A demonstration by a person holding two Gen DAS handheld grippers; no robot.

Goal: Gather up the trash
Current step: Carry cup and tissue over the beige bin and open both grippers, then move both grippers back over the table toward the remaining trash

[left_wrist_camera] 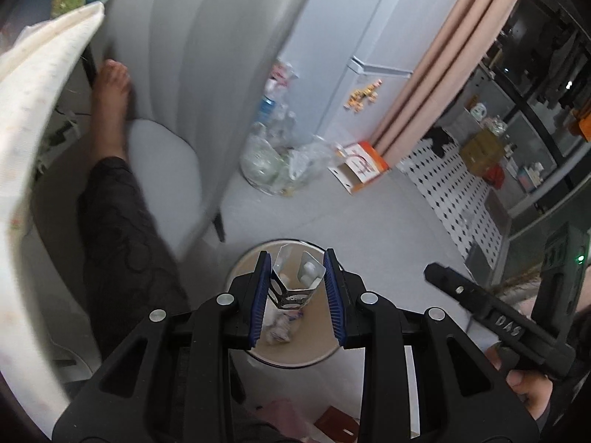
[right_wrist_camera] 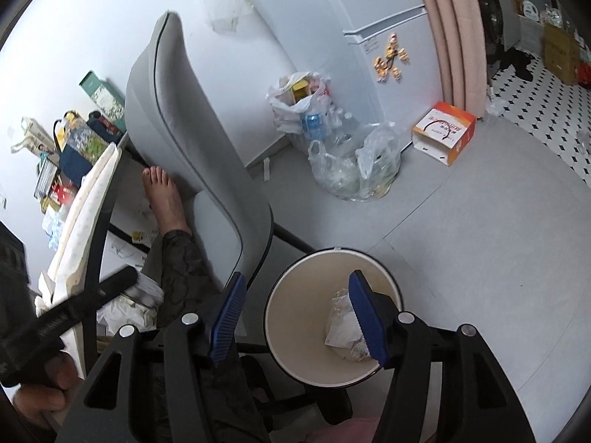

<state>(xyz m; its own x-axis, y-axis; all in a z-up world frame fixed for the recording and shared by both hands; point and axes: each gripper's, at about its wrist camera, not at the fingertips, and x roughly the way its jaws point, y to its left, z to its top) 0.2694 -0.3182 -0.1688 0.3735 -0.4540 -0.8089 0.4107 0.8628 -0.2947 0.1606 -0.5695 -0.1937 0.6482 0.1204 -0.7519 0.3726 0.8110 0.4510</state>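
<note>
Over the round white bin (left_wrist_camera: 242, 269), my left gripper (left_wrist_camera: 296, 258) is shut on a bent silver blister pack (left_wrist_camera: 295, 282), with both blue pads against its sides. Crumpled wrappers (left_wrist_camera: 280, 326) lie in the bin below it. In the right wrist view my right gripper (right_wrist_camera: 297, 277) stands open with nothing between its fingers, one pad over the bin (right_wrist_camera: 295, 269) and the other beside it. Crumpled paper and clear plastic (right_wrist_camera: 343, 325) rest on the bin's floor. The right gripper's body (left_wrist_camera: 480, 306) shows at the right of the left wrist view.
A grey chair (right_wrist_camera: 192, 147) stands just left of the bin, with a person's leg and bare foot (right_wrist_camera: 162, 192) beside it. Plastic bags of bottles (right_wrist_camera: 351, 170) and an orange and white box (right_wrist_camera: 443, 133) sit by the fridge (right_wrist_camera: 399, 37) and pink curtain (right_wrist_camera: 450, 29).
</note>
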